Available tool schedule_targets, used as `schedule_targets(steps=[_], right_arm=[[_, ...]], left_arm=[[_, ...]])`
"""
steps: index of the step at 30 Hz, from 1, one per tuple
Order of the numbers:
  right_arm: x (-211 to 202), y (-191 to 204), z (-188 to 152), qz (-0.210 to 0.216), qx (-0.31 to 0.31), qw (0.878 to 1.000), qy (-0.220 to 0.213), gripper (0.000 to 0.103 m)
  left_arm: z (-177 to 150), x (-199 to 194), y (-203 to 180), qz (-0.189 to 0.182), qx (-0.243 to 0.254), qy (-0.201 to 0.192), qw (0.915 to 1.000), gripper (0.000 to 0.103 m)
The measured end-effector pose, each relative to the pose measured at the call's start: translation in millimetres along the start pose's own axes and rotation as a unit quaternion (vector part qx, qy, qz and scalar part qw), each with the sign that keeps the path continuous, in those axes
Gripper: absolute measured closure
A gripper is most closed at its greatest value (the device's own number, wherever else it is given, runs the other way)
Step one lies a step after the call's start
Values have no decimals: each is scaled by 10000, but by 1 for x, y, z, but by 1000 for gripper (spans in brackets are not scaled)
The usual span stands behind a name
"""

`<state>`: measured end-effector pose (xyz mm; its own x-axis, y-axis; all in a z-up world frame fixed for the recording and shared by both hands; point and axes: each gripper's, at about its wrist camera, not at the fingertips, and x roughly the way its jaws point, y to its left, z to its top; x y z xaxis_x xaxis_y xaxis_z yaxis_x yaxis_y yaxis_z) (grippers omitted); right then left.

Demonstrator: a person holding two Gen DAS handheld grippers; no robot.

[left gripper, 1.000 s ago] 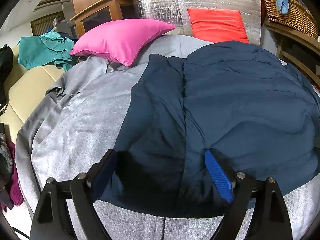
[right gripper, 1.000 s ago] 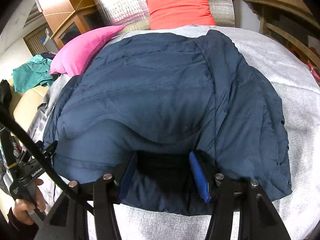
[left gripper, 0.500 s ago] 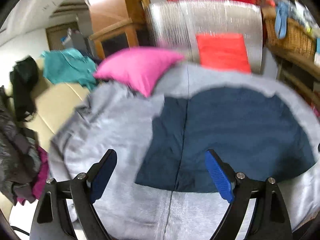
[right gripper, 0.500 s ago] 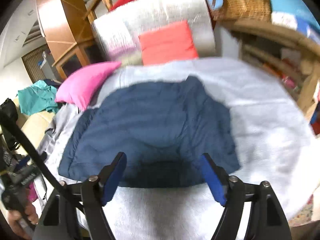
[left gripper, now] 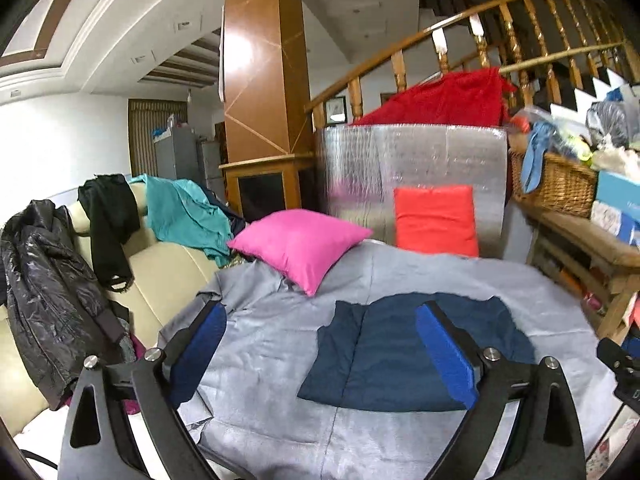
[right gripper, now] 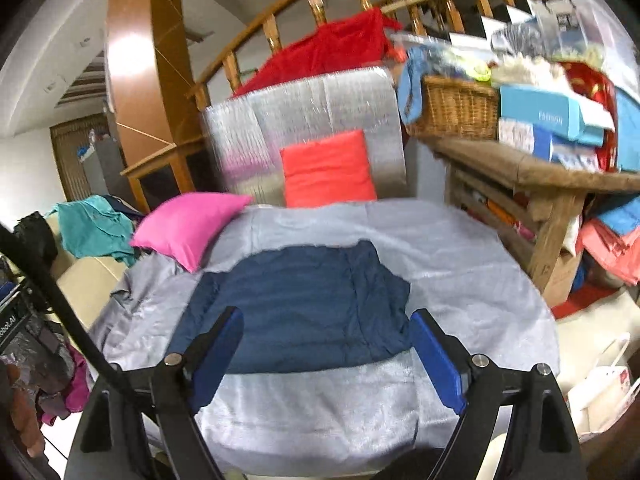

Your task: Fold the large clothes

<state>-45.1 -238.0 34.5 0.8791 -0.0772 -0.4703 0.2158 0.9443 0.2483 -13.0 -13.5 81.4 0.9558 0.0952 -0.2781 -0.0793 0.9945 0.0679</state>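
Note:
A navy blue padded garment (left gripper: 404,356) (right gripper: 296,312) lies folded into a rough rectangle on the grey cloth of the bed (left gripper: 280,344) (right gripper: 460,264). My left gripper (left gripper: 320,354) hangs well above and short of it, jaws opening wide, nothing between them. In the right wrist view my right gripper (right gripper: 326,356) is likewise raised above the near edge of the bed, its jaws opening, and no cloth sits between the blue pads (right gripper: 438,364). Neither gripper touches the garment.
A pink pillow (left gripper: 300,244) and a red cushion (left gripper: 436,220) lie at the bed's head against a silver panel (left gripper: 412,164). Clothes hang over a cream sofa (left gripper: 160,276) at left. A wooden shelf (right gripper: 532,168) with a wicker basket (right gripper: 452,112) and boxes stands at right.
Both grippers rose and pulled back from the navy garment, which now looks small and far below. The right jaws, earlier narrow at the garment's near edge, have widened and hold nothing.

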Motion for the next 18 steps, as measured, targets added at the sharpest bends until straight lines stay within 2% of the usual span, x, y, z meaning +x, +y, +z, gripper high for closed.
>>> schedule_targets(steps=[5, 18], right_arm=[[-26, 23, 5, 41, -226, 9992, -327, 15], [-23, 26, 5, 80, -231, 9990, -362, 15]], left_arm=[[9, -27, 0, -158, 2, -214, 9996, 3], [9, -34, 4, -43, -67, -285, 9996, 3]])
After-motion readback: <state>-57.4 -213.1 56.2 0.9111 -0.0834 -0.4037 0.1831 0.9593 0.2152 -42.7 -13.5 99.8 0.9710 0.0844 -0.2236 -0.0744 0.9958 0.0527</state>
